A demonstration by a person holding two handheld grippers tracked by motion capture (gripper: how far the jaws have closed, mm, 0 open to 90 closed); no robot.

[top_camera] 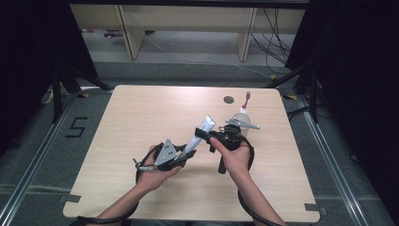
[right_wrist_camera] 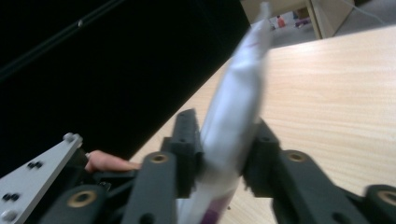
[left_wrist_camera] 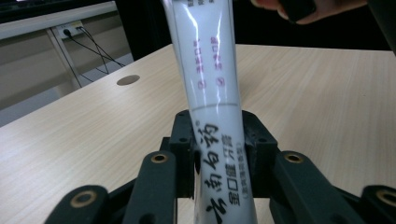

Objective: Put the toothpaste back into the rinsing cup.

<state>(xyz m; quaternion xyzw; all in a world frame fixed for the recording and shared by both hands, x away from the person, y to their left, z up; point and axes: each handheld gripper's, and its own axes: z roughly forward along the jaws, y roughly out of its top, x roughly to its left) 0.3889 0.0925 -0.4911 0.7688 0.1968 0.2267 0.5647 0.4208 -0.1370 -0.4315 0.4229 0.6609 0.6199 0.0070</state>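
Even overhead light on the pale wooden counter [top_camera: 141,117]; dark surrounds. Glare streaks the white plastic tube [left_wrist_camera: 205,70]; right gripper view blurred.

Tube [top_camera: 200,134] sits between the two claws, above the table [top_camera: 141,117]: left gripper [top_camera: 184,154] at its near-left end, right gripper [top_camera: 203,135] just beyond, up the tube. Behind the right gripper, a cup [top_camera: 242,118] with a toothbrush [top_camera: 246,100] in it; left of that, a hole [top_camera: 228,100] in the tabletop.

Bare table [top_camera: 141,117] left of and ahead of the left tongs [top_camera: 186,153]; cup [top_camera: 241,118] with toothbrush [top_camera: 246,100] just behind the right tongs [top_camera: 202,134].
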